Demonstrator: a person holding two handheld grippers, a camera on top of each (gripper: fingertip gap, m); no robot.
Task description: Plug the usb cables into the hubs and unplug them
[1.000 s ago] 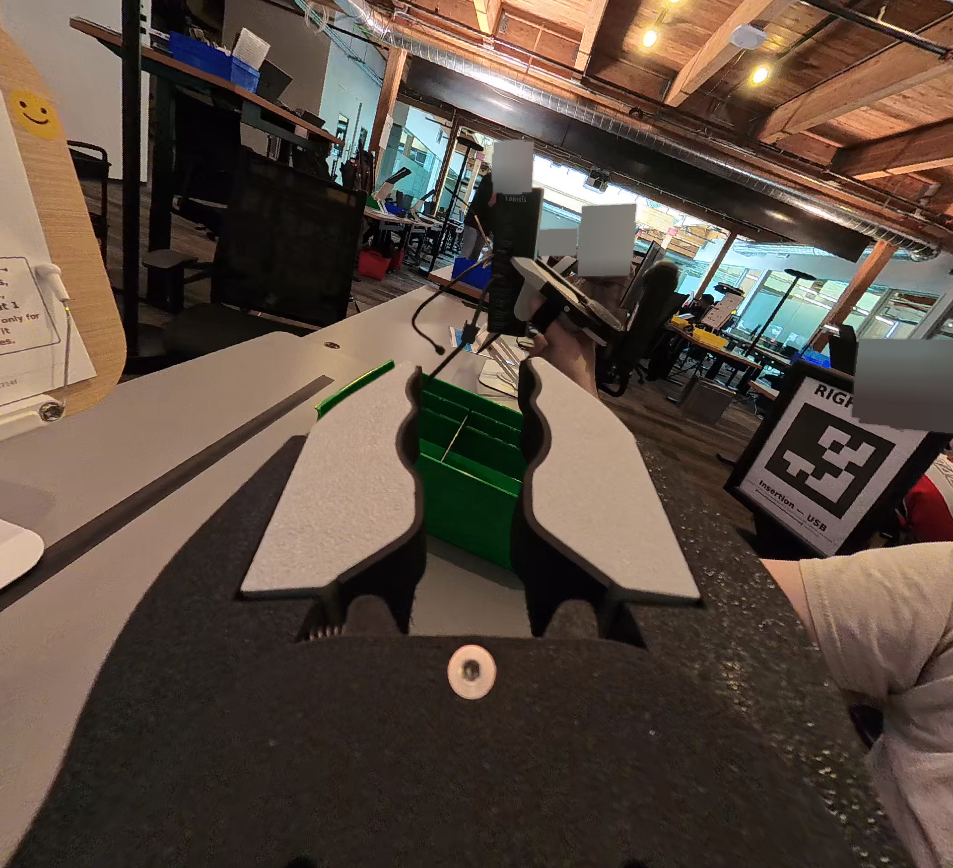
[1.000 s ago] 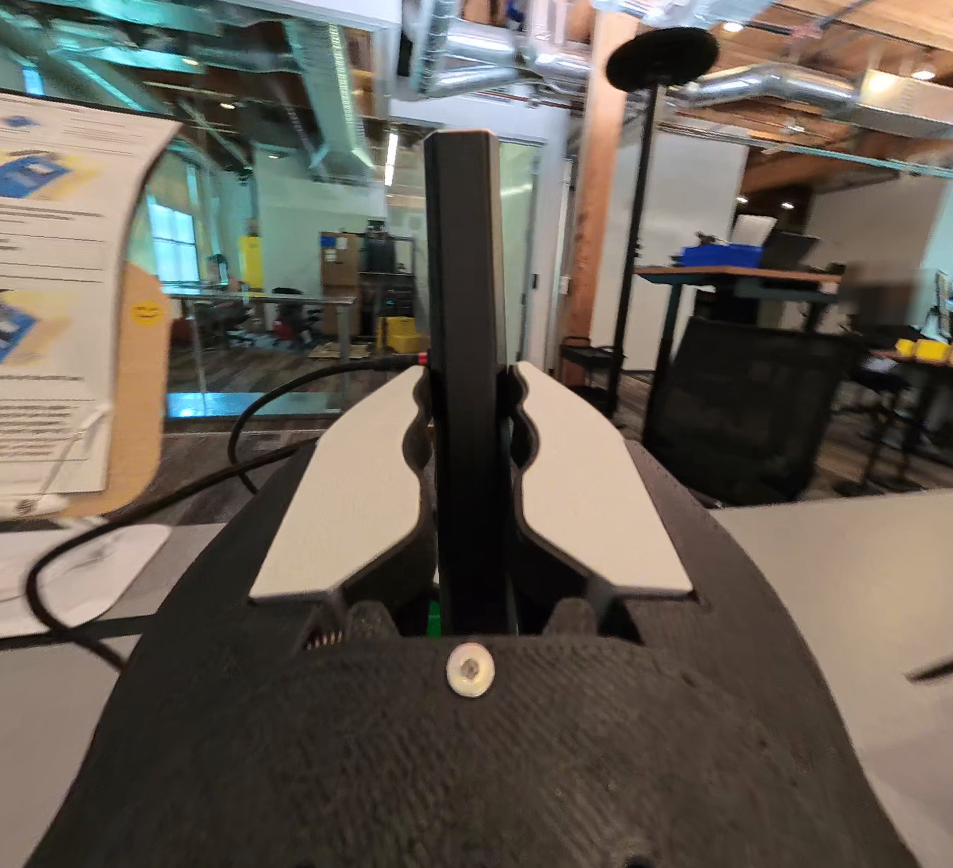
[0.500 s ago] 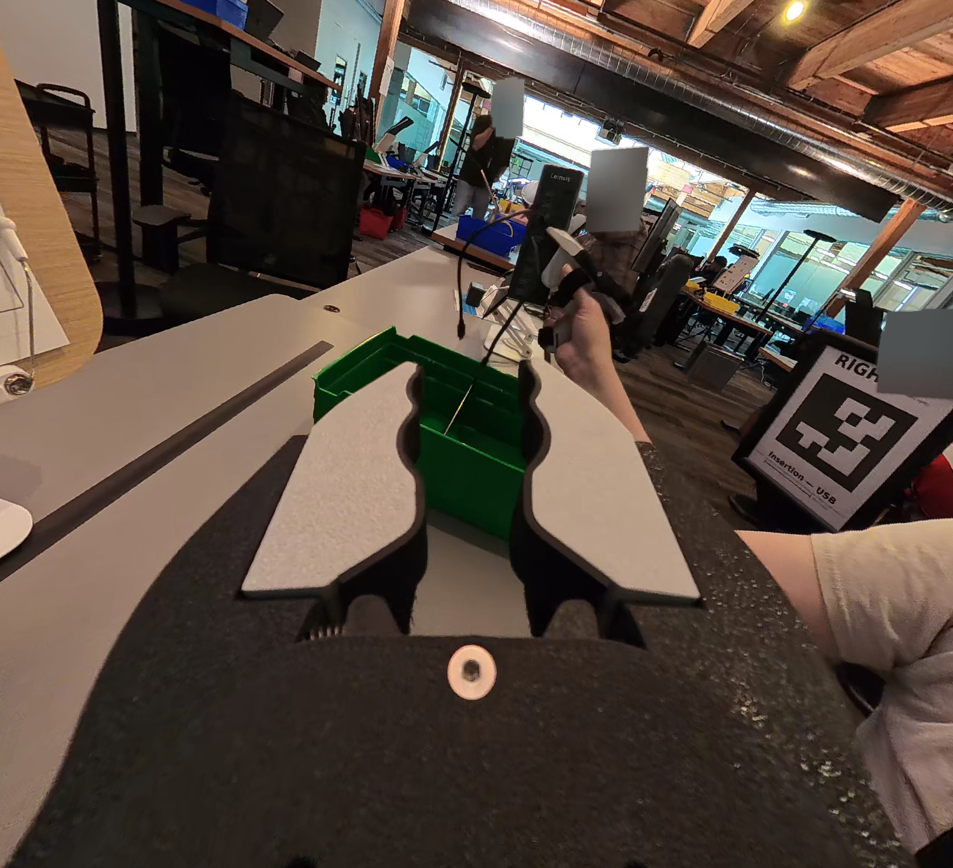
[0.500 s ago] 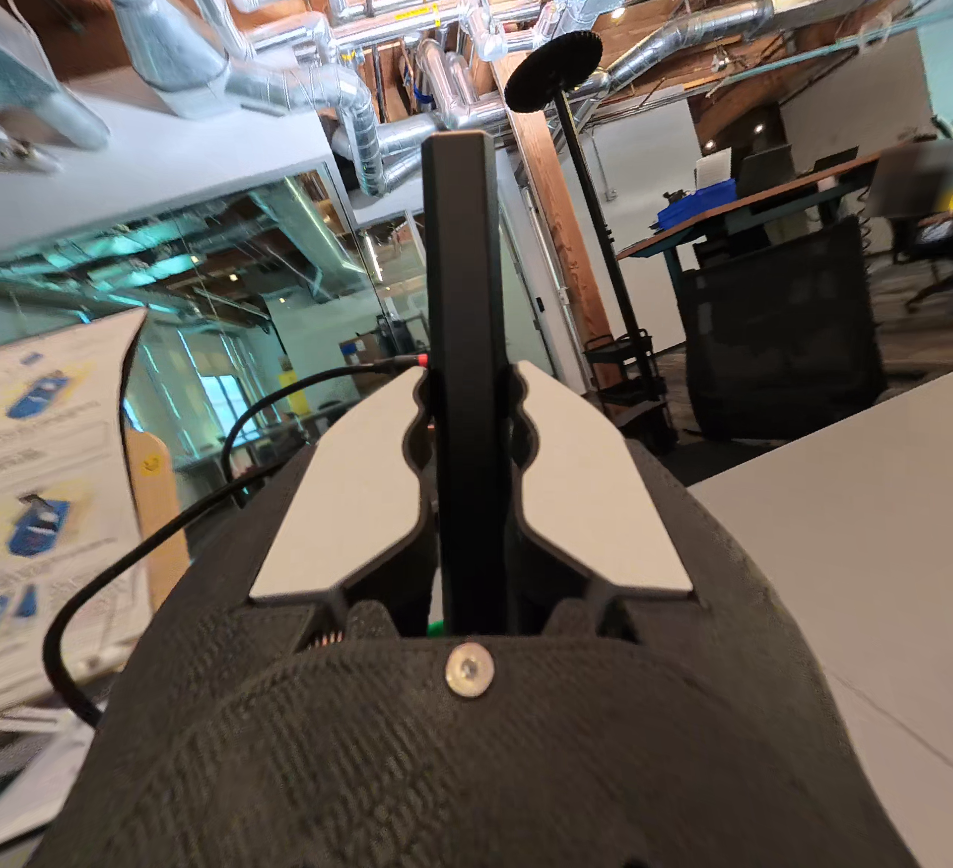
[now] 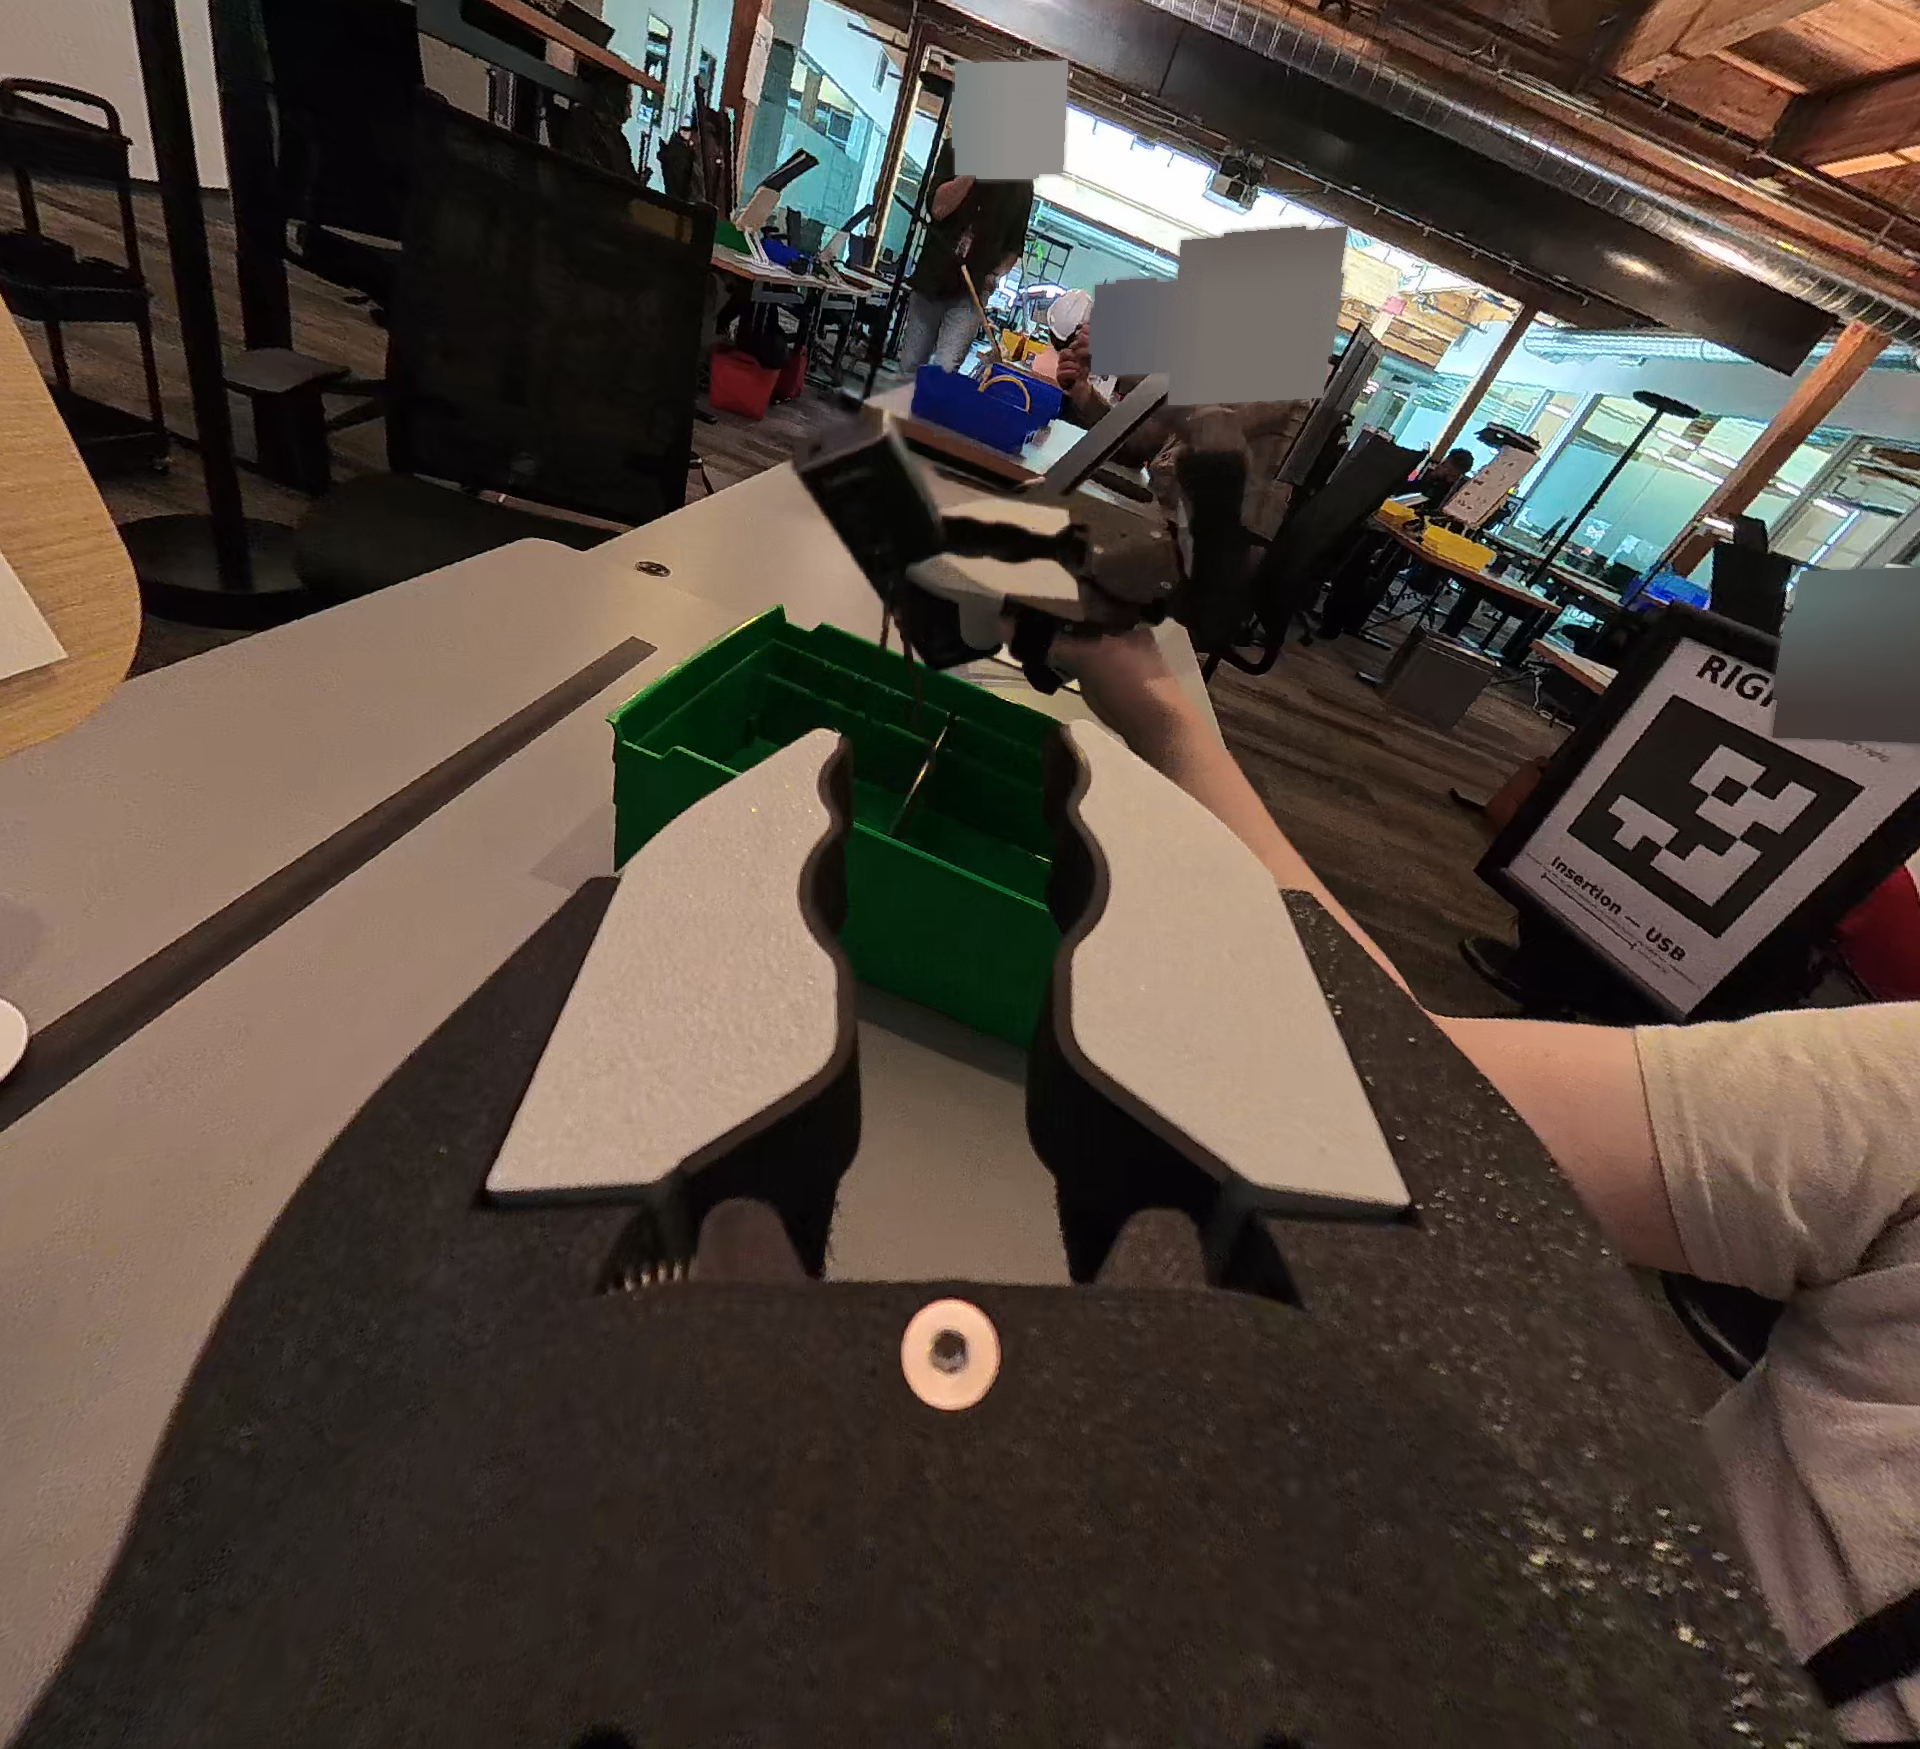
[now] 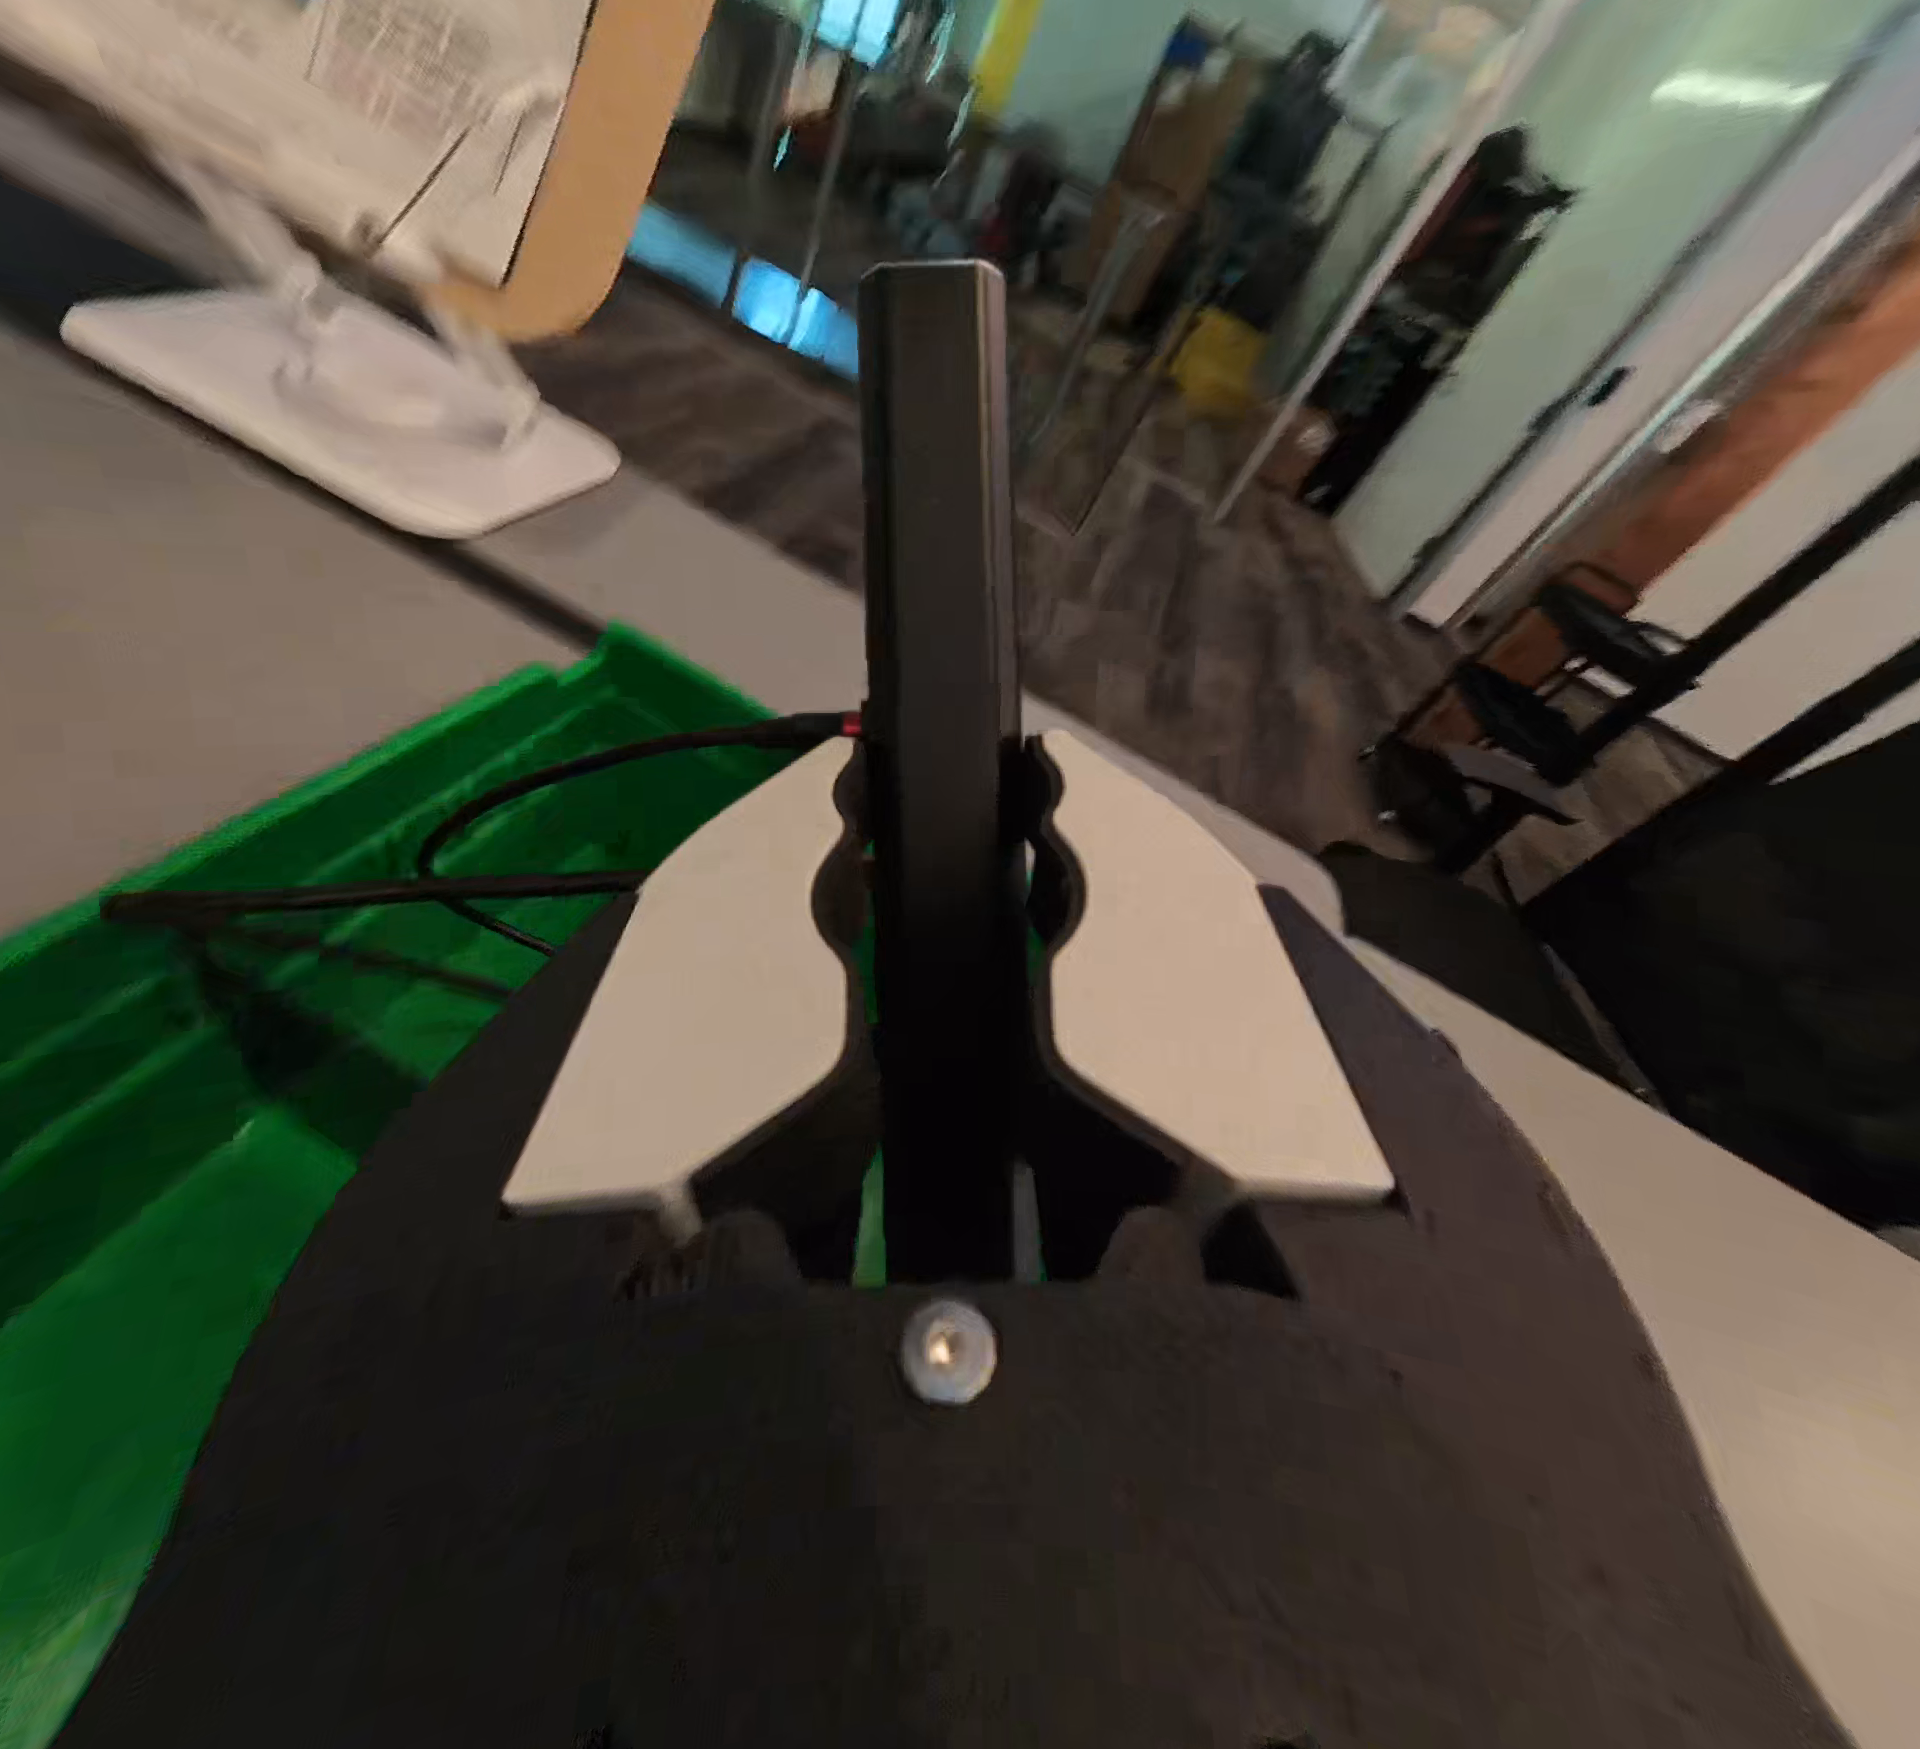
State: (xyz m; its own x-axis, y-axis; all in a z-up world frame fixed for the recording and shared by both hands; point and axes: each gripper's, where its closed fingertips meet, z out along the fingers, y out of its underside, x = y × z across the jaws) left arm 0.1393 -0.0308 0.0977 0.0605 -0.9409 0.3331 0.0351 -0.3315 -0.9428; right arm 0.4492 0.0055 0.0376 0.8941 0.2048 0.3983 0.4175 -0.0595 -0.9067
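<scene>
My right gripper (image 6: 940,764) is shut on a black USB hub (image 6: 935,556) that stands up between its fingers. A thin black cable (image 6: 582,774) is plugged into the hub's left side and hangs into the green bin (image 6: 208,1024) below. In the left wrist view the right gripper (image 5: 987,556) holds the hub (image 5: 868,504) tilted just above the green bin (image 5: 935,868), with the cable (image 5: 925,774) dangling into it. My left gripper (image 5: 945,754) is open and empty, a little short of the bin's near wall.
The bin stands on a grey table (image 5: 312,764) with a dark groove (image 5: 312,878). A white stand with a sheet and wooden board (image 6: 364,245) is at the table's left. A black-and-white marker sign (image 5: 1704,826) stands to the right. People and desks are farther back. The tips of one gripper are about 30 cm away from the tips of the other.
My right gripper has swung down from high over the table with the hub, and the cable now hangs into the bin. My left gripper has tilted down slightly and stays open.
</scene>
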